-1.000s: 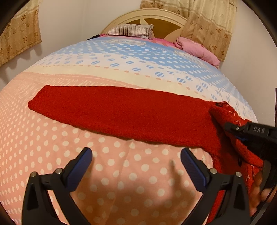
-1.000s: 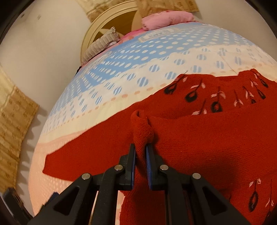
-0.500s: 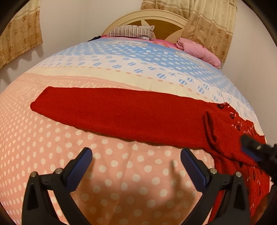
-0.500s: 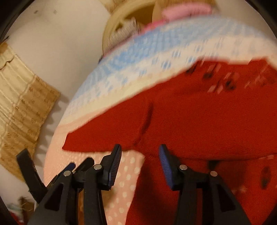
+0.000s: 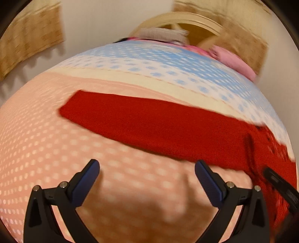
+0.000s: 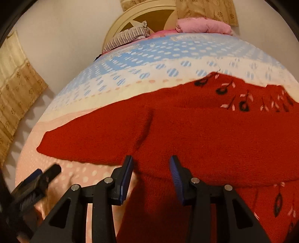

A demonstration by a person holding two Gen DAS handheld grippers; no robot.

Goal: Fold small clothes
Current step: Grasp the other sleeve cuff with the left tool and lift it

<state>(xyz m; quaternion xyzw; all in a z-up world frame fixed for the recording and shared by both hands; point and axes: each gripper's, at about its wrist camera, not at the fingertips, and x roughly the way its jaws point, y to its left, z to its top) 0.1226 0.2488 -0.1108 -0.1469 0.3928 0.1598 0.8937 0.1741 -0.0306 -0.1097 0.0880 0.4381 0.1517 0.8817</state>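
Observation:
A red knitted sweater (image 6: 214, 134) with black and pink embroidery lies flat on the bed, its long sleeve (image 5: 149, 127) stretched out to the left. My right gripper (image 6: 151, 173) is open and empty, just above the seam where the sleeve meets the body. My left gripper (image 5: 146, 175) is open wide and empty, hovering over the pink dotted sheet in front of the sleeve. The right gripper's tip (image 5: 280, 185) shows at the left wrist view's right edge, and the left gripper (image 6: 37, 183) shows at the right wrist view's lower left.
The bed has a polka-dot sheet (image 5: 56, 149) in pink, cream and blue bands. A striped pillow (image 6: 129, 37) and a pink folded blanket (image 6: 203, 25) lie by the wooden headboard (image 6: 149, 15). Curtains (image 6: 16, 87) hang on the left wall.
My right gripper opened and let go of the bunched sweater fold, which now lies flat. It drew back slightly. My left gripper shifted, with its view blurred by motion, and stayed open.

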